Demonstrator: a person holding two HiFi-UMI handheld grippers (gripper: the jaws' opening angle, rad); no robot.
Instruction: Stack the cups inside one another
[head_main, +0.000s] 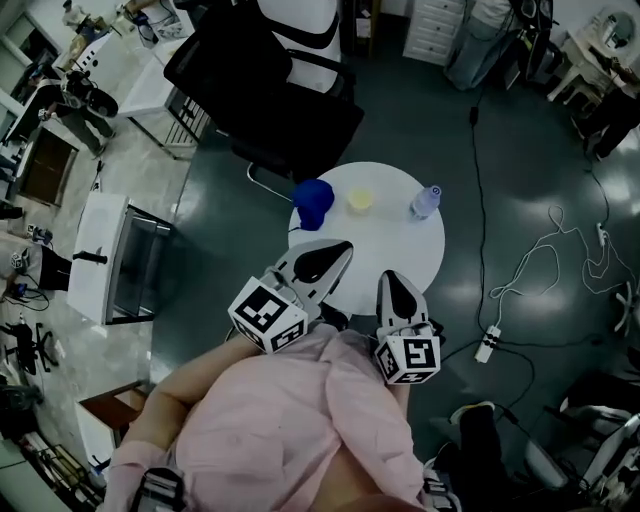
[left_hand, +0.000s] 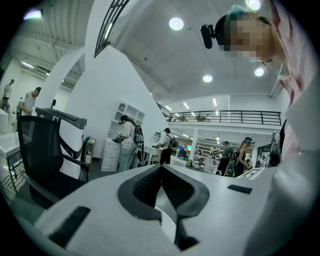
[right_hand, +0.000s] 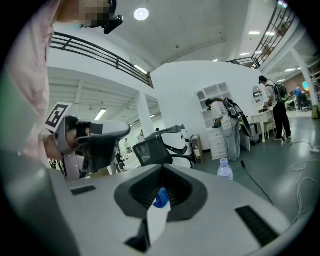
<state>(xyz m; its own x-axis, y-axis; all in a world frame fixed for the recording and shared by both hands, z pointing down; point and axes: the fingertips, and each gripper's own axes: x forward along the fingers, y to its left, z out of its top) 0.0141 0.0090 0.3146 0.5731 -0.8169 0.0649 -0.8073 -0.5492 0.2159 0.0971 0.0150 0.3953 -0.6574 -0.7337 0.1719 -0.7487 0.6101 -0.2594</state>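
Observation:
On the small round white table (head_main: 400, 250) a blue cup (head_main: 313, 200) stands at the far left edge, with a pale yellow cup (head_main: 359, 199) to its right. Both grippers hover over the near side of the table, well short of the cups. My left gripper (head_main: 340, 247) points toward the blue cup; in the left gripper view its jaws (left_hand: 161, 169) meet with nothing between them. My right gripper (head_main: 392, 277) is shut and empty too. Through the notch of its jaws (right_hand: 161, 170) I see the blue cup (right_hand: 160, 198) ahead.
A clear water bottle (head_main: 425, 201) stands at the table's far right, also the bottle (right_hand: 224, 170) in the right gripper view. A black office chair (head_main: 270, 90) sits just behind the table. Cables and a power strip (head_main: 487, 344) lie on the floor to the right.

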